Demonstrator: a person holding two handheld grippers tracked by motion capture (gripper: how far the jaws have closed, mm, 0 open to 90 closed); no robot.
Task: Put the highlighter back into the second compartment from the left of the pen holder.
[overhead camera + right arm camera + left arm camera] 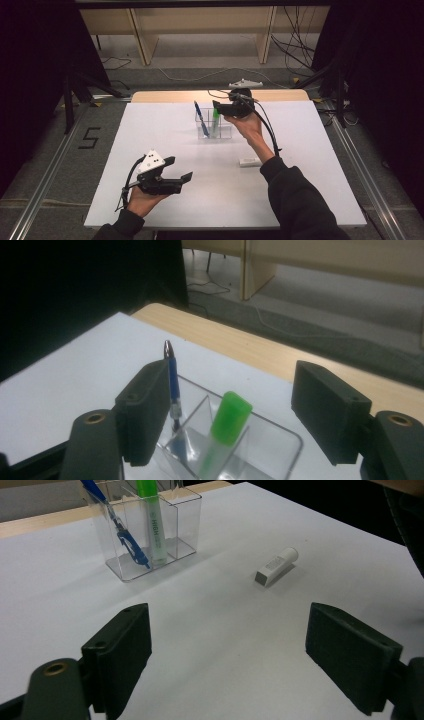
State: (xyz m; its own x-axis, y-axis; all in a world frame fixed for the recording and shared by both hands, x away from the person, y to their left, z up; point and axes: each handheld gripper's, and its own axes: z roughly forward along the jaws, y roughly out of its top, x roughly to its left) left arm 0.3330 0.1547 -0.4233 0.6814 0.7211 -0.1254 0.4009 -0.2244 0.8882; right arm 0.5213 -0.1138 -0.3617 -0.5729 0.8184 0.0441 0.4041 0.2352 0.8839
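A clear plastic pen holder (222, 132) stands at the far middle of the white table. In it a blue pen (200, 117) leans in the left compartment, and a green highlighter (215, 121) stands upright beside it. My right gripper (216, 107) hovers just above the highlighter's cap, jaws open, nothing between them. From the right gripper view, the green highlighter (230, 420) sits below the open right gripper (232, 372), apart from both pads, and the blue pen (172, 380) is by the left jaw. My left gripper (179, 169) is open and empty near the front left.
A small white capped stick (249, 162) lies on the white table top (165, 135) right of centre, below my right forearm. From the left gripper view, the white stick (277, 566) lies right of the holder (185, 525). Wooden shelving and cables lie beyond the far edge.
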